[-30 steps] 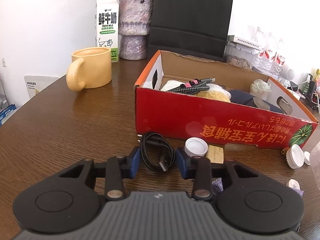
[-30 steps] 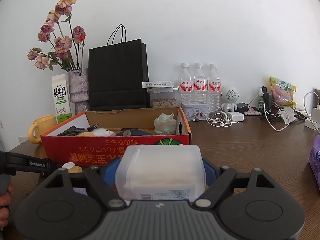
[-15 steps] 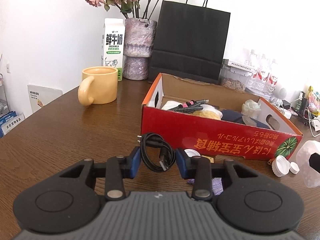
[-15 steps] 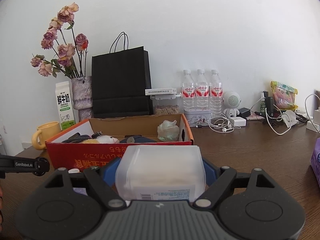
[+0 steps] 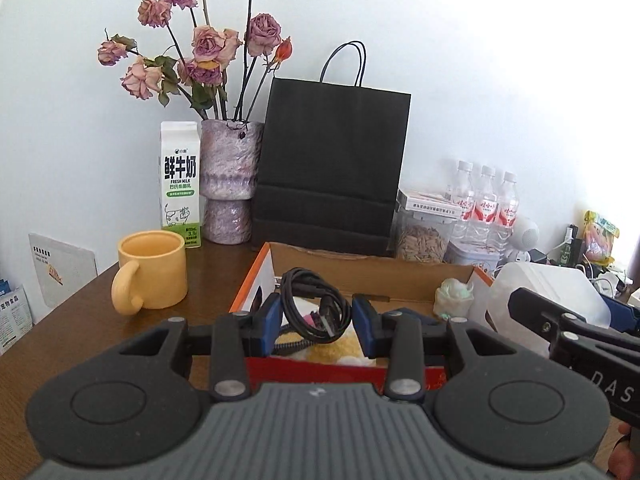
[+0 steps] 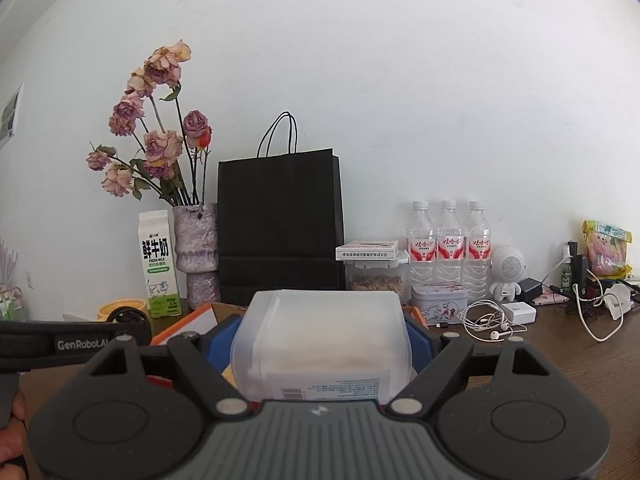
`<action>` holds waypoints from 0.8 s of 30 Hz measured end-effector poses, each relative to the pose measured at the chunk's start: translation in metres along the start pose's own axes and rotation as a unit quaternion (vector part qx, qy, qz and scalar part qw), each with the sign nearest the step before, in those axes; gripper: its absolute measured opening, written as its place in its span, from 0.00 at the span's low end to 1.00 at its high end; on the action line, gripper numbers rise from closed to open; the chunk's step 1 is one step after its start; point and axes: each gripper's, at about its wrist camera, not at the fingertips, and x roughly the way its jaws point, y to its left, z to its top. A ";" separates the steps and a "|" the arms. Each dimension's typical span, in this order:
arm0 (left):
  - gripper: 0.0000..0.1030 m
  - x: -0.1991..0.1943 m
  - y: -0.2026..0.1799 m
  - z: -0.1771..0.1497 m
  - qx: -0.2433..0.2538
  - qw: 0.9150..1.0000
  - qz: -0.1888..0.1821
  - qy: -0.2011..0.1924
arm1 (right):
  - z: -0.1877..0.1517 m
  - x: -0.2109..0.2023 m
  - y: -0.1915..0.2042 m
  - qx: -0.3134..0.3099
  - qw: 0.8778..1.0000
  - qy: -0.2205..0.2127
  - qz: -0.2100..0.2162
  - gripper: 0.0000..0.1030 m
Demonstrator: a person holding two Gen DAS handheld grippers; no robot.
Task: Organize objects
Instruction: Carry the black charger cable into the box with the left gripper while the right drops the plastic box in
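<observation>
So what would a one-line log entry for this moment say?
left gripper: shut on black cable | right gripper: shut on plastic container | both over red box

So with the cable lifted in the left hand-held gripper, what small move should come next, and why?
Probably ease the left hand-held gripper a little forward and down into the cardboard box, then let go. The coiled black cable is clamped between its blue pads and already hangs over the box's near edge, above the things inside, so a short drop should land it there.
</observation>
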 end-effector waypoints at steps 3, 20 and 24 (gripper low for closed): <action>0.38 0.013 -0.003 0.007 -0.008 1.000 0.003 0.001 | 0.007 0.023 0.001 0.004 1.000 0.004 -0.004 0.80; 0.15 0.096 0.004 0.019 -0.027 0.999 -0.004 0.042 | -0.004 0.113 -0.019 0.005 0.997 0.069 -0.015 0.80; 0.35 0.103 0.010 0.017 -0.031 0.998 0.003 0.054 | -0.009 0.125 -0.027 0.012 0.995 0.098 -0.020 0.83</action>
